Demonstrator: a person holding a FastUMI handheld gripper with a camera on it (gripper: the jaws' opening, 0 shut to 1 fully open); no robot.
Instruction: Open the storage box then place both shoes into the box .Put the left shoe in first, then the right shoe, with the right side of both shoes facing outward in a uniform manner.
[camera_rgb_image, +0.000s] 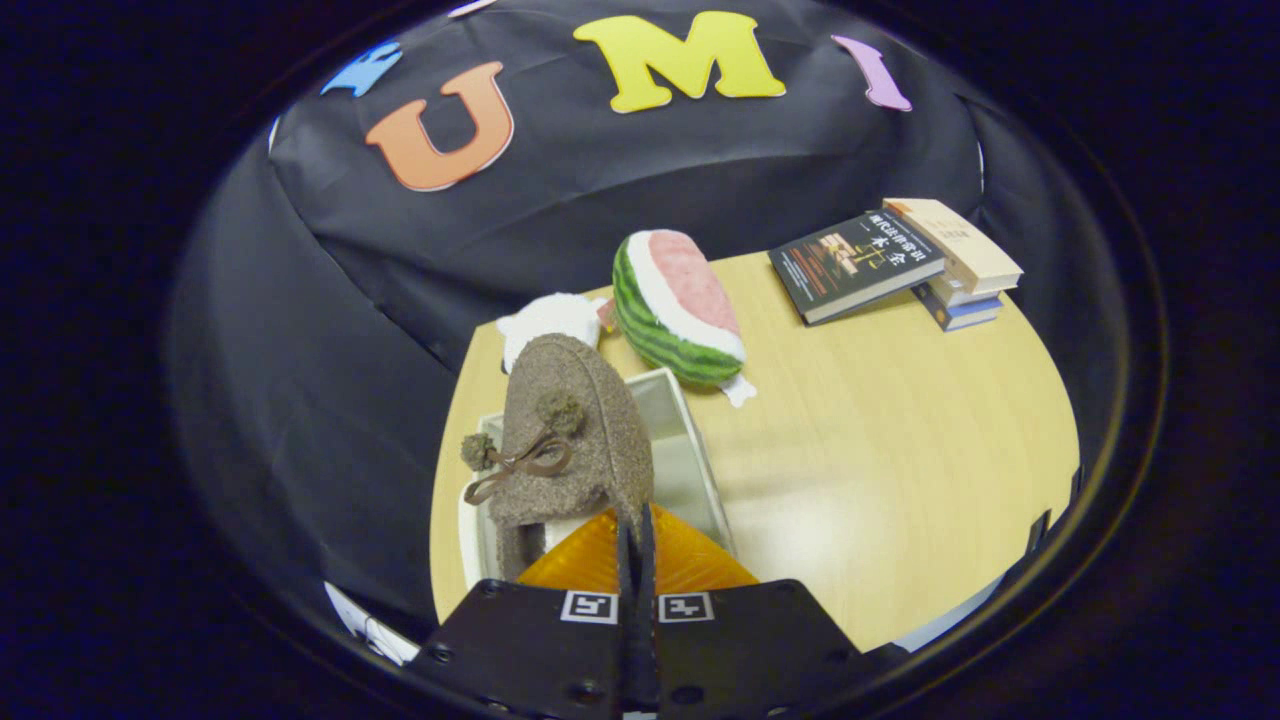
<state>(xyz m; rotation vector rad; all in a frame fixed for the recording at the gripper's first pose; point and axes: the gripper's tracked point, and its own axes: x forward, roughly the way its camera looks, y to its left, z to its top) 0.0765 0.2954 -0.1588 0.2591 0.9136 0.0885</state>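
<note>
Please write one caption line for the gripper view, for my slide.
Gripper shut on brown fuzzy shoe, held above the open white storage box on the wooden table.

The one camera rides on the tool (637, 530) and looks forward along its two fingers, which sit pressed together, pinching the shoe's (572, 430) rim. It faces down at a slant over the bench (880, 440), very near the shoe and the storage box (690, 450) (both just ahead of the fingers); the books (900, 262) lie far beyond.
</note>
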